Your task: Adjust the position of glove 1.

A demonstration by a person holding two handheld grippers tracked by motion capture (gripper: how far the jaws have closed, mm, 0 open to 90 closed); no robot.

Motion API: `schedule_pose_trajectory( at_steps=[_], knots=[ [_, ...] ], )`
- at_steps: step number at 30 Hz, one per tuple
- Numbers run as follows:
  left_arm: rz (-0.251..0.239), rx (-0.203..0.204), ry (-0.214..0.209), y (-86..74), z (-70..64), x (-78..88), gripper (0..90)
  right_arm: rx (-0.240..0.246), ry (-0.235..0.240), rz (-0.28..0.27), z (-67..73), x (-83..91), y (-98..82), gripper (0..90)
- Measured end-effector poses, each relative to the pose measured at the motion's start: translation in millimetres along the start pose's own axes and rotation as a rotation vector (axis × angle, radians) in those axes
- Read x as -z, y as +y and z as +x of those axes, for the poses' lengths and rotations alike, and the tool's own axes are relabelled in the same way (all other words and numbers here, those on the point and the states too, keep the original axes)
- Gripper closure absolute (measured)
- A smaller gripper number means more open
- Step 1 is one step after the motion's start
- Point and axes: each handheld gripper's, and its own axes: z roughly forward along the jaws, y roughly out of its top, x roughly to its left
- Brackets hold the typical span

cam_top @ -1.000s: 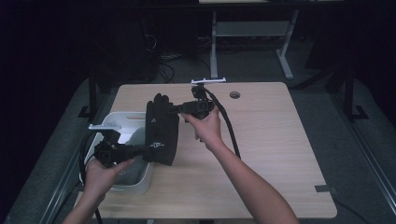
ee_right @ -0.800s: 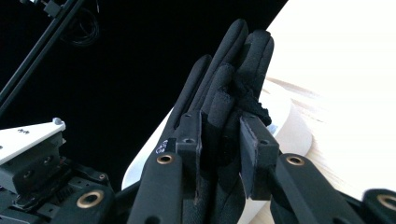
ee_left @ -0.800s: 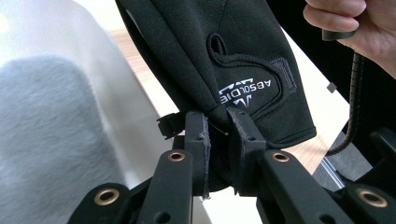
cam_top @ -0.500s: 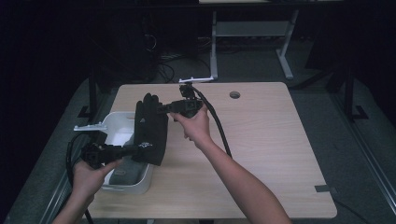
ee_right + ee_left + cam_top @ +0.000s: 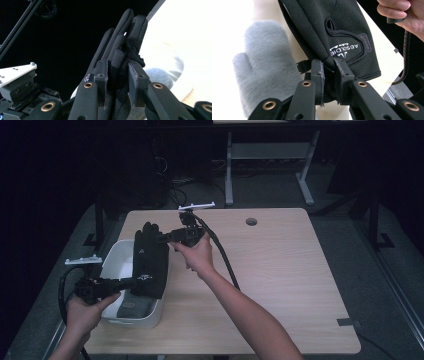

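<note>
A black glove with white lettering hangs stretched between both grippers above a white bin. My left gripper is shut on the glove's cuff, its pads pinching the fabric. My right gripper is shut on the glove's fingers, which stick up past the jaws. A grey furry mitten lies in the bin under the glove, and a tuft of the mitten is visible past the right jaw.
The wooden table stretches to the right, with a round cable hole near its far edge. The right gripper's cable trails across the table. The bin sits at the table's left edge. A desk frame stands on the floor behind.
Both hands have carried the stretched glove leftward, so it now hangs over the bin. Both grips are unchanged.
</note>
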Motion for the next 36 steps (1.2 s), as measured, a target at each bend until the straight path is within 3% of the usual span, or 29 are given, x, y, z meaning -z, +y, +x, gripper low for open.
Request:
schedule_pose_trajectory(
  at_steps=[17, 28, 36],
  knots=[
    [-0.005, 0.051, 0.034, -15.7, 23.1, 17.2, 79.3, -0.011, 0.008, 0.027, 2.3, -37.2, -5.6, 71.0],
    [0.021, 0.095, 0.047, -30.3, 38.4, 22.5, 79.2, -0.022, -0.005, 0.075, -7.5, -66.5, -17.7, 70.8],
    [0.072, 0.124, 0.032, -35.5, 46.4, 22.7, 78.9, -0.022, -0.028, 0.115, -14.6, -78.3, -26.2, 70.1]
  ],
)
